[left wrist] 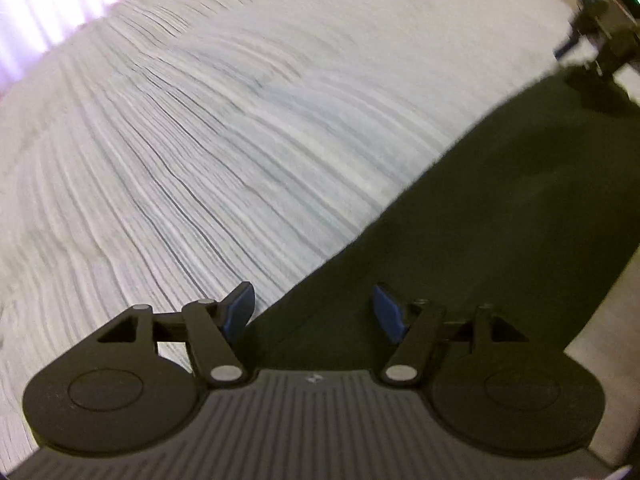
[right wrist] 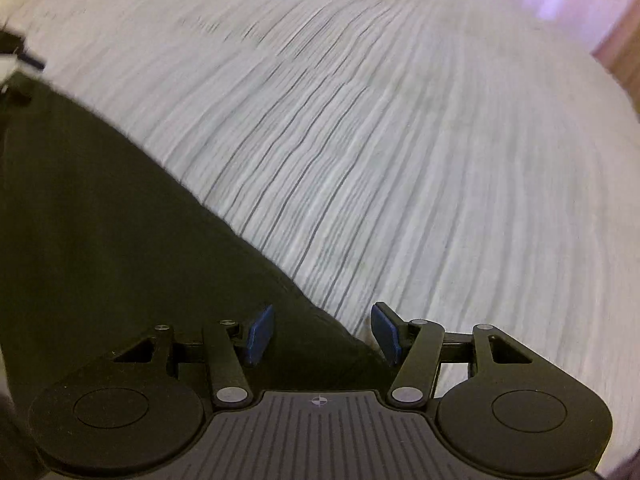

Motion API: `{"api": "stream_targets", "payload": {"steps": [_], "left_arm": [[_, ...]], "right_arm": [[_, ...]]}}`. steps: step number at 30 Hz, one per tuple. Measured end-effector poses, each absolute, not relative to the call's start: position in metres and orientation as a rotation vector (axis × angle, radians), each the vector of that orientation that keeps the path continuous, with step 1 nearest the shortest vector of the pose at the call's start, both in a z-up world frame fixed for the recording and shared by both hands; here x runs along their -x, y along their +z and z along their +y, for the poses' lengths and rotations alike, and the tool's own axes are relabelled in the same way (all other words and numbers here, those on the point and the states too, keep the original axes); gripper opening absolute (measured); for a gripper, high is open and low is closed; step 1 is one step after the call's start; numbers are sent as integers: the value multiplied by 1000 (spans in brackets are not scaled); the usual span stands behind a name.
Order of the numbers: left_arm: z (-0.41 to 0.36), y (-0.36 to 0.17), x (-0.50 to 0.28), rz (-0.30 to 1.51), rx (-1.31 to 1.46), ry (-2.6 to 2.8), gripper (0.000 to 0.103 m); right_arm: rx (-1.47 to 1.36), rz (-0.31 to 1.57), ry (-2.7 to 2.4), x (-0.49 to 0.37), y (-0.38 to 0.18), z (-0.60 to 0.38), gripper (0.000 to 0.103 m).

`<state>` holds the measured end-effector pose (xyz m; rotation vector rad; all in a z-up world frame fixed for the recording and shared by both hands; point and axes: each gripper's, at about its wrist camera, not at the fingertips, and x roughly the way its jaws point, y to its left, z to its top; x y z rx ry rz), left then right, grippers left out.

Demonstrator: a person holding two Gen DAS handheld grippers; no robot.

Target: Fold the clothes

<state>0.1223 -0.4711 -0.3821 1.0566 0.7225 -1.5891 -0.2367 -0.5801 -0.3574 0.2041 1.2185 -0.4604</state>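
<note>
A dark garment (left wrist: 500, 208) is seen spread flat on the pale striped bed (left wrist: 200, 160), each side edge lined up between the parted jaws of the left gripper (left wrist: 312, 312) and right gripper (right wrist: 322, 334) — nothing gripped — fold count unreadable through blur.

Place: a home bedroom, it seemed — blurred.
Evidence: pale striped bedsheet (left wrist: 224, 152) covered a bed; sheer curtain (left wrist: 44, 4) glowed behind.
</note>
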Motion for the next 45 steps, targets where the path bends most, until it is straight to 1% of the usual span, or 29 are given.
{"api": "stream_targets", "payload": {"steps": [3, 5, 7, 8, 9, 10, 12, 14, 17, 22, 25, 28, 31, 32, 33, 34, 35, 36, 38, 45], "left_arm": [[-477, -397, -129, 750, -1105, -1624, 62], [-482, -404, -137, 815, -1083, -1649, 55], [-483, -406, -139, 849, -1060, -1663, 24], [-481, -406, -137, 838, -1068, -1664, 20], [-478, -405, -133, 814, -1076, -1660, 13], [-474, -403, -128, 785, -1081, -1653, 9], [-462, -395, -120, 726, -1063, -1617, 8], [-446, -381, -110, 675, -1016, -1560, 8], [-411, -354, -87, 601, -935, -1474, 7], [-313, -297, -35, 554, -762, -1308, 7], [-235, -285, 9, 653, -654, -1192, 10], [-167, -297, 52, 842, -553, -1051, 13], [-122, -318, 92, 974, -506, -937, 14], [-114, -324, 100, 991, -489, -924, 14], [-107, -328, 104, 1010, -467, -915, 16], [-104, -332, 105, 1020, -445, -912, 21], [-103, -336, 103, 1014, -426, -915, 23], [-101, -340, 100, 1001, -407, -920, 23], [-97, -347, 92, 976, -371, -946, 25], [-82, -382, 84, 823, -334, -1090, 28]], "right_arm": [[-224, 1256, -399, 232, -372, -593, 58], [-268, 1257, -376, 234, -379, -603, 58], [-324, 1252, -360, 237, -384, -612, 58], [-324, 1247, -364, 239, -381, -610, 53], [-323, 1242, -368, 241, -379, -608, 35], [-323, 1238, -372, 243, -377, -607, 29], [-322, 1228, -380, 246, -373, -603, 18], [-286, 1206, -397, 252, -363, -594, 14], [-176, 1124, -448, 270, -334, -568, 12], [77, 988, -504, 317, -277, -487, 11], [96, 937, -506, 365, -246, -429, 11], [52, 1003, -500, 407, -250, -377, 11], [-32, 1126, -535, 443, -279, -332, 18], [-81, 1167, -554, 451, -289, -324, 29], [-132, 1204, -573, 460, -298, -316, 43], [-194, 1192, -607, 469, -303, -314, 51], [-260, 1154, -644, 479, -305, -315, 70], [-330, 1105, -664, 486, -306, -318, 72], [-466, 1002, -702, 500, -310, -325, 72], [-690, 624, -781, 550, -331, -337, 72]]}}
